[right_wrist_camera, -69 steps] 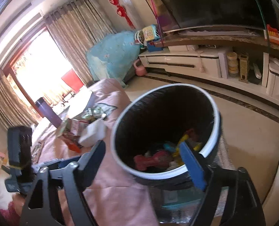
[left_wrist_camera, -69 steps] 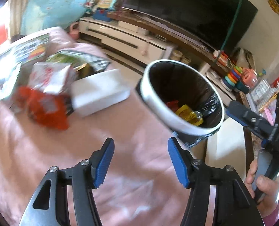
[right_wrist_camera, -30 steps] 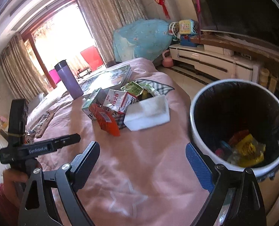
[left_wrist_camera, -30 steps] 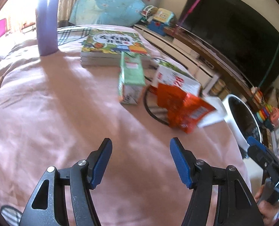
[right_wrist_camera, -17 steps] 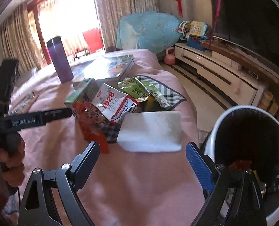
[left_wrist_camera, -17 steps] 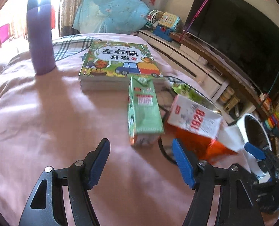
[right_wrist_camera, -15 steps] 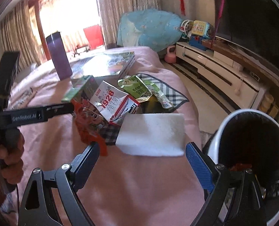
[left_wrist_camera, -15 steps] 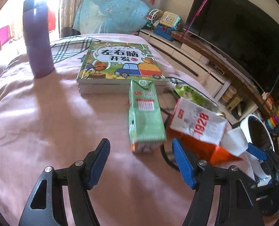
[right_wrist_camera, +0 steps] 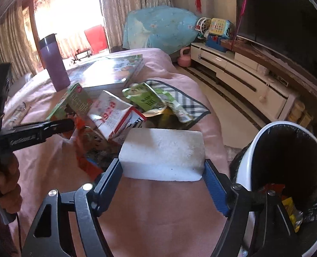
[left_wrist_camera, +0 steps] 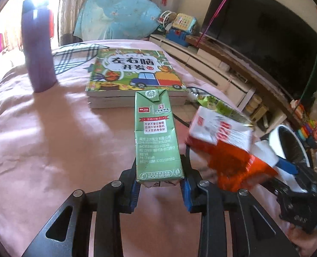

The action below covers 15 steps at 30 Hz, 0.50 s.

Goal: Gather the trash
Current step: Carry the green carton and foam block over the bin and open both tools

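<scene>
Carton point(left_wrist_camera: 156, 137) gripped left, foam point(right_wrist_camera: 162, 153) right

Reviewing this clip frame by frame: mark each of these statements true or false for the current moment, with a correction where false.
1. The left gripper has its fingers closed on the green milk carton. True.
2. The white foam block sits between the right gripper fingers. True.
3. The white-rimmed trash bin with a black liner is empty. False: red and yellow wrappers lie inside.
4. The tall purple bottle lies on its side. False: it stands upright on the pink bedspread.
5. The colourful children's book lies flat beyond the carton. True.
</scene>
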{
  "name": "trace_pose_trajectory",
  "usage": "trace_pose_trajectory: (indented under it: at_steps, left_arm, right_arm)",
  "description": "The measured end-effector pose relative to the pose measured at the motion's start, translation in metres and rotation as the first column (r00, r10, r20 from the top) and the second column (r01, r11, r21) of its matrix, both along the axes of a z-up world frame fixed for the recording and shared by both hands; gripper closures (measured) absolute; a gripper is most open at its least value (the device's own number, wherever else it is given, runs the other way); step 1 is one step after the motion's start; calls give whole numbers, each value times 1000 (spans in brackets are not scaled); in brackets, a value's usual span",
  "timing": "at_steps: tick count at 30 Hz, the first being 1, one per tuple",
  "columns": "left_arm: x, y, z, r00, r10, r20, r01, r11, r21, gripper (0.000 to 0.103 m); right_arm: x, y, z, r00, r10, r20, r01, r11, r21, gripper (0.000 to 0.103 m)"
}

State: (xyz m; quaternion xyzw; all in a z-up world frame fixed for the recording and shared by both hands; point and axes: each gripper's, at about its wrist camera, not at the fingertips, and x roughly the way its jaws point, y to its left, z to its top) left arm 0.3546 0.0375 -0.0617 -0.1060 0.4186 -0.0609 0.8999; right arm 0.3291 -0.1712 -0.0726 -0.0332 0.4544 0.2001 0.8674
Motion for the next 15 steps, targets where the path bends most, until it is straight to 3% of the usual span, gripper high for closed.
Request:
trace_pose_trajectory:
  at_steps: [10, 15]
  left_arm:
    - [-79, 55, 10, 1000, 8, 26, -6, 997, -78, 72]
    - [-105, 70, 11, 1000, 3, 23, -1, 995, -101, 72]
  right_arm:
    - [-51, 52, 20, 996, 90, -5, -89, 990, 111, 27]
    - [-73, 54, 25, 996, 86, -18, -82, 982, 169, 27]
